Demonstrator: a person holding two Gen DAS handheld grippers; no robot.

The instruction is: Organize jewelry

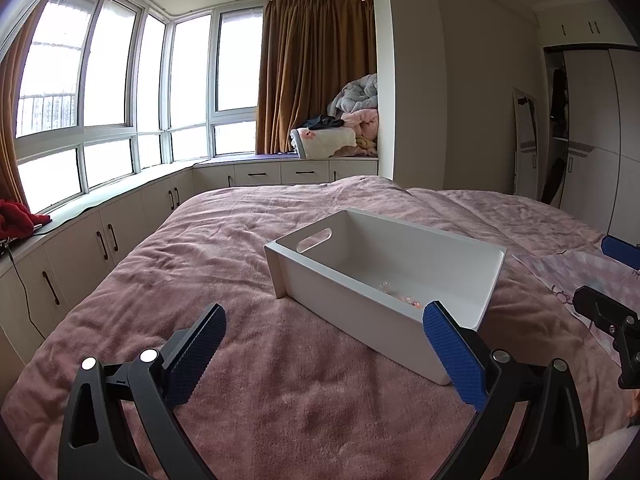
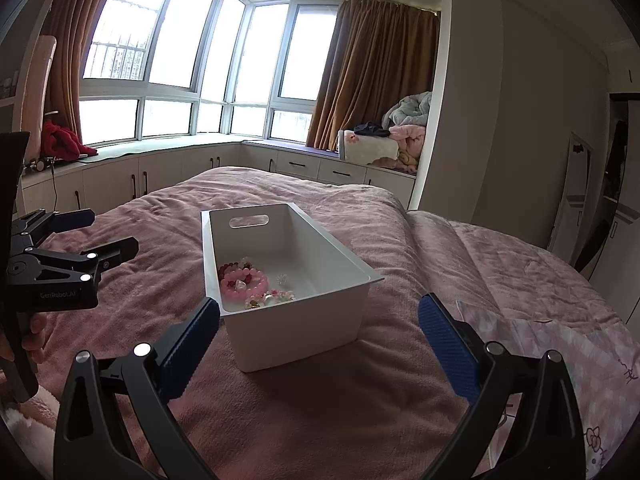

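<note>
jewelry (image 2: 252, 282) binned; both tongs (image 1: 324, 354) (image 2: 320, 350) wide, empty

Blown-out daylight from bay windows (image 2: 208, 52); soft shadows; fisheye-bent, dark-vignetted edges

Bracelets (image 2: 244, 280) lie in the bin (image 2: 296, 320) on the bed (image 2: 320, 400).

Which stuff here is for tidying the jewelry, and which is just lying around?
For the job:
white bin
pink bead bracelets inside it
left gripper, open
right gripper, open

Just lying about:
blanket pile
red cloth
patterned pillow
</note>
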